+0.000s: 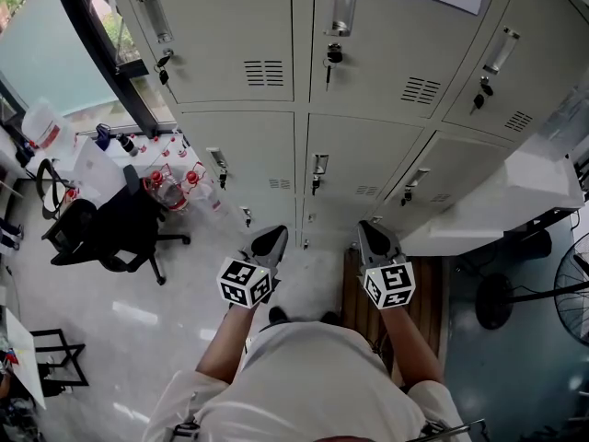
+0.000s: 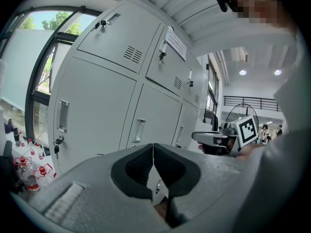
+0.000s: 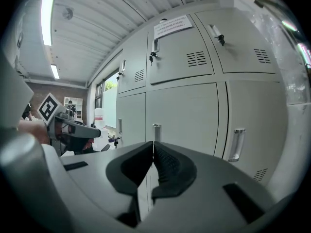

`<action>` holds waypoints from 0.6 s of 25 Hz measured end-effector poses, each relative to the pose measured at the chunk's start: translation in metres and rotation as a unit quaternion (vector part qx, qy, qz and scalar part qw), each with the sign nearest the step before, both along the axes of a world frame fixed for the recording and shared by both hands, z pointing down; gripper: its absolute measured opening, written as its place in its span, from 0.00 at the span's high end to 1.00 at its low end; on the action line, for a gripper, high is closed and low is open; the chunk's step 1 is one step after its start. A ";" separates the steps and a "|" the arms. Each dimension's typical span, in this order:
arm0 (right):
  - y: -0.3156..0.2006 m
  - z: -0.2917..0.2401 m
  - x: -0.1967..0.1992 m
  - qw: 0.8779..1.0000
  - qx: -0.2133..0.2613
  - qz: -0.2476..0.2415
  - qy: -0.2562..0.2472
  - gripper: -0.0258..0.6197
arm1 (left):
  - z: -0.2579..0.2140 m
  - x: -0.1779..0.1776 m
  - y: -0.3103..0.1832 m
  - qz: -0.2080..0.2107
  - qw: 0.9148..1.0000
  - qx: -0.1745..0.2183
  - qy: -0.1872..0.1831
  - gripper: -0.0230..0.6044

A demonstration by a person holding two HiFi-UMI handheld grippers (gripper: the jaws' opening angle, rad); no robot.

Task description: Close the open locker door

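A bank of grey metal lockers [image 1: 359,155] fills the wall ahead, with handles and keys on the doors. Every door I see lies flush with its frame; none shows open. My left gripper [image 1: 270,242] and right gripper [image 1: 375,242] are side by side, low in front of the bottom row, apart from the doors. In the left gripper view the left gripper [image 2: 153,147] is shut with its pads together and nothing between them. The right gripper [image 3: 153,144] is likewise shut and empty. Each one shows in the other's view: the right gripper [image 2: 214,139], the left gripper [image 3: 73,127].
A black office chair [image 1: 110,233] and red-capped bottles [image 1: 175,182] stand on the floor at the left, by a window frame [image 1: 101,44]. A white slab-like surface [image 1: 497,205] juts out at the right, with a fan [image 1: 571,288] beyond. A slatted wooden mat [image 1: 433,302] lies underfoot.
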State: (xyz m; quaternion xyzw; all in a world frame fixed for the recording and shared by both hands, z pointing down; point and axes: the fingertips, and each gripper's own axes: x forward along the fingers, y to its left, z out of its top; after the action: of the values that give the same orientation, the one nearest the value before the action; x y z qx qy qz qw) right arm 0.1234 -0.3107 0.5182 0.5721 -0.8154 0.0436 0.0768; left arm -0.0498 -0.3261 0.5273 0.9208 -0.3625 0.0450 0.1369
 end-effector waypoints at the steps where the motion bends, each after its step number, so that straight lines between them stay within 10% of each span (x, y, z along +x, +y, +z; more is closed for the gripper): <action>1: 0.002 0.001 0.000 1.000 0.000 -0.001 0.004 0.95 | -0.001 0.001 0.001 0.000 1.000 0.001 0.001 0.94; 15: 0.007 -0.004 -0.003 1.000 0.012 -0.021 0.009 0.96 | -0.006 0.001 -0.001 -0.006 1.000 0.010 0.002 0.94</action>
State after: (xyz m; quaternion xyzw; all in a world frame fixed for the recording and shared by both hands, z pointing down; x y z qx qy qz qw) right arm 0.1202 -0.3032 0.5139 0.5559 -0.8272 0.0269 0.0781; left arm -0.0492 -0.3271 0.5217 0.9200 -0.3684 0.0381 0.1284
